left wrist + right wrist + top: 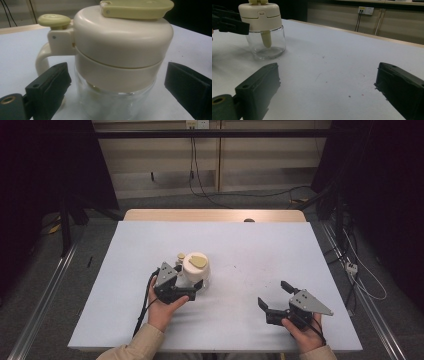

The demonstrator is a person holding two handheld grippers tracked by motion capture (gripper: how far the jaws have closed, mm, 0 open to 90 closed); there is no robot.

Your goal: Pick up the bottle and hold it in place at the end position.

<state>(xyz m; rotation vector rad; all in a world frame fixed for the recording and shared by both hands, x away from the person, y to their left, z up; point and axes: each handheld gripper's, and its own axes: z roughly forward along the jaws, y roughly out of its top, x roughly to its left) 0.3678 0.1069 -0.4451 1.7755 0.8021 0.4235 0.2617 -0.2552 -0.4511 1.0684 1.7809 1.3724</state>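
A white table (250, 245) seen from above — left gripper (192, 287) at a cream-lidded jar (195, 267) near centre-left; right gripper (272, 297), jaws spread, well apart at near right.

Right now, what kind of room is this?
Probably a lab or test room: a plain white table, loose cables on the floor, and a wall socket.

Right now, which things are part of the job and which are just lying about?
In the job:
- glass jar with cream lid
- left tool, open around the jar

Lying about:
- right tool, open, idle over the table
- cables on the floor
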